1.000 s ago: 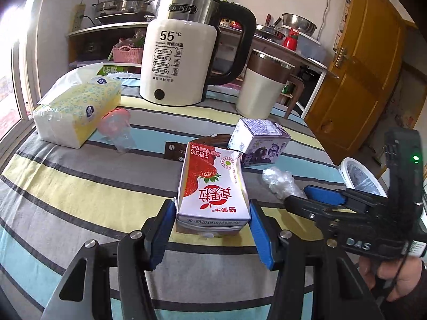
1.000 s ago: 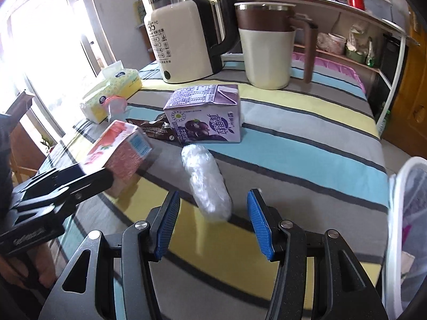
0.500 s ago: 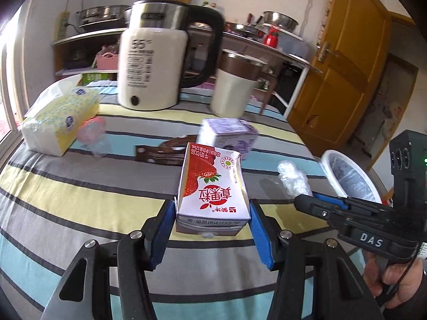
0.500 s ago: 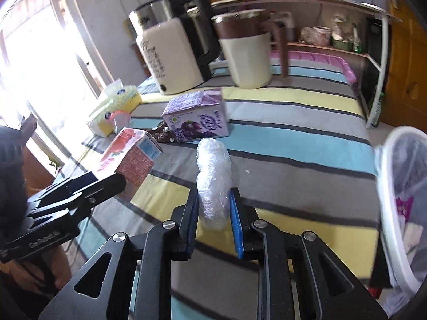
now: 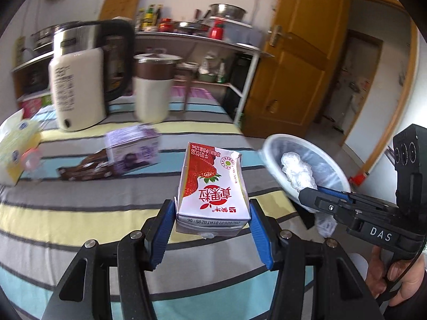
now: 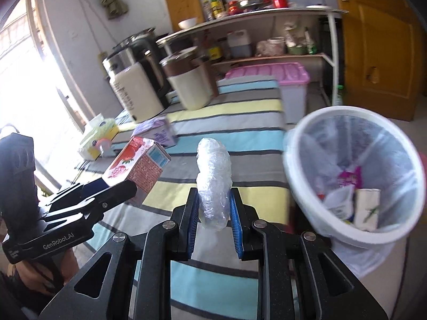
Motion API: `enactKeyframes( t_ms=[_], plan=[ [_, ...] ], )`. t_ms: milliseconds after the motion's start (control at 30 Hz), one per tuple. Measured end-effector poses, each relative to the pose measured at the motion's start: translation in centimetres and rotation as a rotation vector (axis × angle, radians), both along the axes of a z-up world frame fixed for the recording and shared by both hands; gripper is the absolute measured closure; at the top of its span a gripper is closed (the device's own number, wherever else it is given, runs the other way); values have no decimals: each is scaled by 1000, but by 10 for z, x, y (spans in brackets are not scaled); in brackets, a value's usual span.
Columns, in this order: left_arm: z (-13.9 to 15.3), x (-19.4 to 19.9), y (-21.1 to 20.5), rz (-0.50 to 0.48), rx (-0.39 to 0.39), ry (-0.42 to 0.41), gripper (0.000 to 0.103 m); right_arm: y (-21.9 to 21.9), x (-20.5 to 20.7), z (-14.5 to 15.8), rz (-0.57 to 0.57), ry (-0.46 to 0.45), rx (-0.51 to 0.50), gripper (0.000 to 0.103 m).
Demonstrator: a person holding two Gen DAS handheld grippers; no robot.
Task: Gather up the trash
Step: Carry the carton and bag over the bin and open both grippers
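My left gripper (image 5: 212, 236) is shut on a red and white strawberry milk carton (image 5: 212, 192), lifted above the striped tablecloth (image 5: 80, 208). The right wrist view shows that carton (image 6: 136, 165) at the left, clamped by the left gripper (image 6: 114, 186). My right gripper (image 6: 213, 222) is shut on a crumpled clear plastic wad (image 6: 213, 178), also raised off the table. A white bin (image 6: 355, 176) lined with a bag stands at the right beyond the table edge, with trash inside. In the left wrist view the plastic wad (image 5: 297, 170) hangs in front of the bin (image 5: 331, 165).
A purple carton (image 5: 133, 150) and a brown wrapper (image 5: 85, 169) lie on the table. Behind them stand a kettle (image 5: 80, 80) and a cream jug (image 5: 154, 88). A tissue pack (image 5: 16, 149) sits at the left edge. A pink-lidded box (image 6: 277, 80) and a shelf rack are beyond the table.
The right gripper closed on the plastic wad and lifted it. Both grippers swung to the right with their loads, bringing the white bin into fuller view.
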State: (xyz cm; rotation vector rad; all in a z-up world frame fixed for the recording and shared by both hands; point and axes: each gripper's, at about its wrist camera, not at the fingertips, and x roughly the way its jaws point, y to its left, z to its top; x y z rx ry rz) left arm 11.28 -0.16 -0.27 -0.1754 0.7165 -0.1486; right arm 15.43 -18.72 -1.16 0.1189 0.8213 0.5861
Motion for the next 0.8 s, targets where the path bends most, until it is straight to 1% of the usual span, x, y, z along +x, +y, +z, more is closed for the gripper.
enactKeyframes(
  t_ms=[233,367,700,800],
  plan=[
    [7,19,-41,-96,1,-16,48,-46,2,4,-111,-17,-8,80],
    [6,31,-64,-151,5,-11,48,-71,5,3,-169,-15,-12,80],
    [-1,67,-112,-254,15,14,48,-111,16,-9,-264,8,-35,80],
    [-6,80,-127,-289,4,37,48,-120,21,-15,-286,22,-44,80]
  ],
)
